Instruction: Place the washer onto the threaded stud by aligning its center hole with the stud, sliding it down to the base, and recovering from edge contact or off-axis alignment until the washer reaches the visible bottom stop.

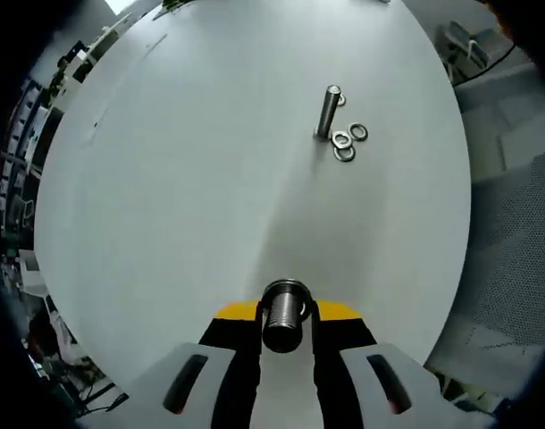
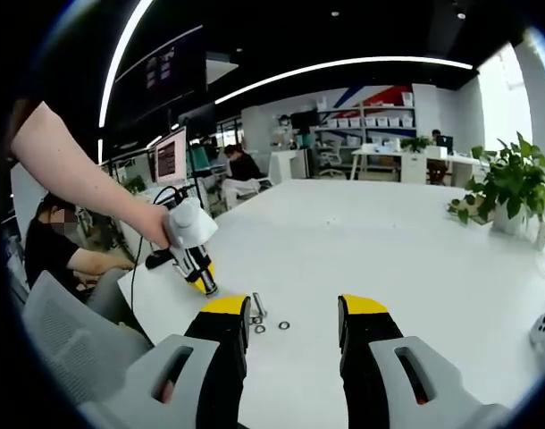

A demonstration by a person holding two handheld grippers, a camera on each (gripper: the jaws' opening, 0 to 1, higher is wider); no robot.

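Left gripper (image 1: 286,335) clenches a silver threaded stud (image 1: 285,313) at lower centre; steel ring washers (image 1: 348,141) lie upper right on the white table (image 1: 183,197); right gripper (image 2: 293,335) gapes, released; no legible writing

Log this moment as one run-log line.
left gripper: shut on threaded stud | right gripper: open, empty | washers: loose on table beside second stud

Bolt (image 1: 286,315) in left tool (image 1: 286,335), washers (image 1: 348,143) beyond
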